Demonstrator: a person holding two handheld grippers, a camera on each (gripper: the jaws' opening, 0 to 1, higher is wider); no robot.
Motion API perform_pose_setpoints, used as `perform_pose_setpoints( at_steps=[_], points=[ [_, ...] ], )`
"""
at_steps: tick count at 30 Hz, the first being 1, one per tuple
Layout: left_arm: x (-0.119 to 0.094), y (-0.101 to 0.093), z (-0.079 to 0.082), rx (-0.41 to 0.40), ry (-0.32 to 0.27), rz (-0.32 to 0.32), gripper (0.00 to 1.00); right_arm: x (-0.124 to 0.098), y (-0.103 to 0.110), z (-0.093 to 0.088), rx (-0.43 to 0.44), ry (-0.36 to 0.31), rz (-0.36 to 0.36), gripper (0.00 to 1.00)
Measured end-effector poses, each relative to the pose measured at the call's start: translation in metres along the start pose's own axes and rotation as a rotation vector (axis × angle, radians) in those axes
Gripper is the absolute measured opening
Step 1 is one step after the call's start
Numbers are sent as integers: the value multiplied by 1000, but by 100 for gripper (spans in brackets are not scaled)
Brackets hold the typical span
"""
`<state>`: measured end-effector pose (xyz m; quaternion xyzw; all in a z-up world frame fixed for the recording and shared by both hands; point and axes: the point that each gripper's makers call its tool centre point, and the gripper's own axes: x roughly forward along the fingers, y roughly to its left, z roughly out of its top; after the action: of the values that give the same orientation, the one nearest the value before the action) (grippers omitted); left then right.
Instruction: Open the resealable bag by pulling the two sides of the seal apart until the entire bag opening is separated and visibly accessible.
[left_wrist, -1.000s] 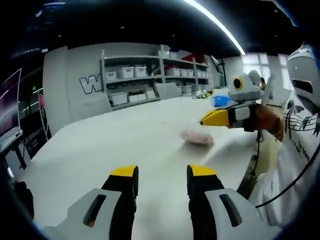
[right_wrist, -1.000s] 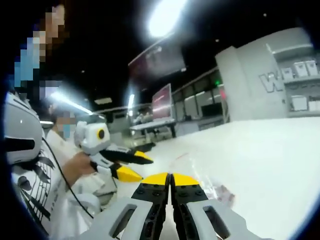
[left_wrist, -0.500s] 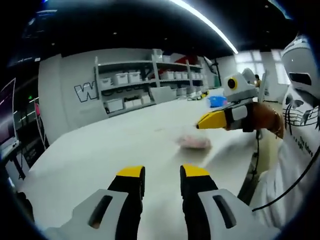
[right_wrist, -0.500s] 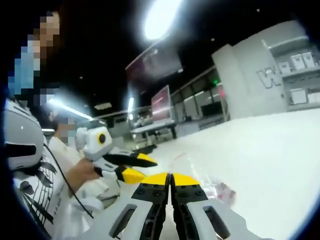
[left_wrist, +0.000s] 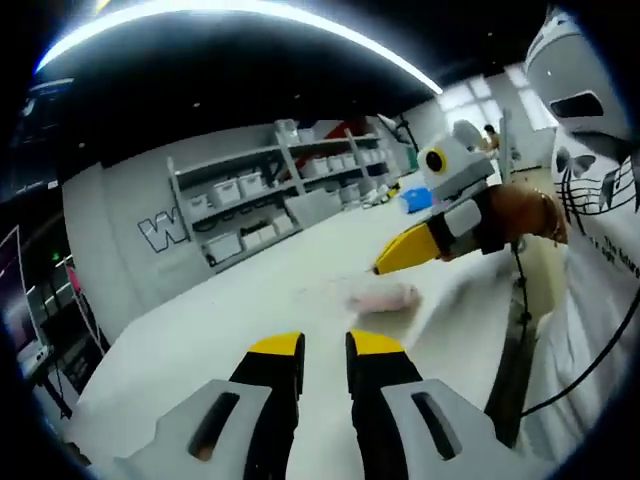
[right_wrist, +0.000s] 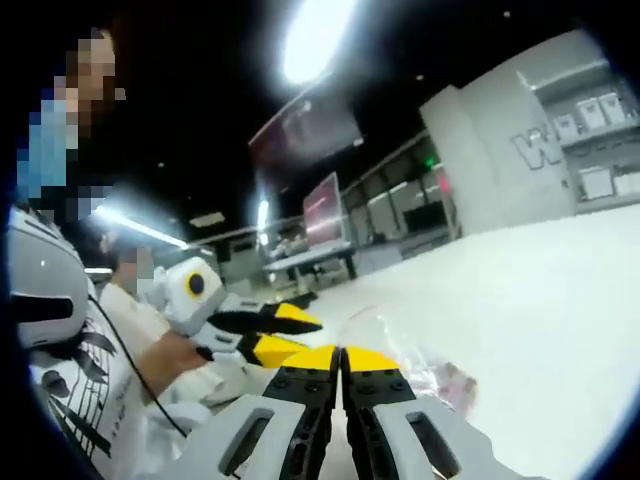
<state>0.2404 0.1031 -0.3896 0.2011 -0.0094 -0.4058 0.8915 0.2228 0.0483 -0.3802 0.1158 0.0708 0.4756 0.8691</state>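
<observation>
your right gripper (right_wrist: 340, 352) has its jaws pressed together on the near edge of the bag (right_wrist: 425, 372), a clear resealable pouch with something pink inside. the bag trails away from the jaws toward the right, and i cannot tell whether its far end rests on the white surface (right_wrist: 540, 290) or hangs just above it. in the left gripper view the same bag (left_wrist: 385, 295) reads as a blurred pink patch near the tip of that right gripper (left_wrist: 385, 262), out over the middle of the surface (left_wrist: 220, 330).

your left gripper (left_wrist: 324, 345) is parted by a narrow gap and grips nothing. it sits well short of the bag. in the right gripper view it (right_wrist: 295, 335) appears at the left, jaws apart, near the bag's edge but not touching it.

judging from this, the seal is not yet pulled apart, and only one side of it is held.

risks from here:
- the film is thin and clear, so your left jaws may catch both layers at once; pulling then would only stretch the bag and leave the seal shut.
- the left gap is narrow, so the lip could be pushed away instead of slipping between the jaws.
- if the right hold sits on the very rim, a sharp tug may slide the film out.
- a hard pull could spill the pink contents.
</observation>
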Motion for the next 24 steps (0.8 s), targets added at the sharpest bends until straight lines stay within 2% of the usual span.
perform_pose_setpoints(
  at_steps=[3, 12, 14, 16, 18, 20, 24],
  points=[
    [2, -2, 4, 38, -7, -4, 16, 0, 1, -1, 6, 1, 2, 0],
    [10, -8, 12, 300, 9, 4, 13, 1, 4, -5, 23, 8, 13, 0],
    [12, -10, 14, 307, -4, -3, 9, 2, 4, -4, 27, 7, 16, 0],
    [15, -11, 22, 269, -63, -18, 5, 2, 4, -5, 33, 8, 19, 0],
    [16, -7, 20, 297, -48, 1, 4, 3, 3, -5, 37, 10, 21, 0],
    [17, -3, 20, 373, -28, 28, 4, 3, 3, -5, 41, 9, 23, 0],
    [18, -6, 17, 494, 1, 25, 5, 3, 2, -5, 46, 7, 24, 0]
  ],
)
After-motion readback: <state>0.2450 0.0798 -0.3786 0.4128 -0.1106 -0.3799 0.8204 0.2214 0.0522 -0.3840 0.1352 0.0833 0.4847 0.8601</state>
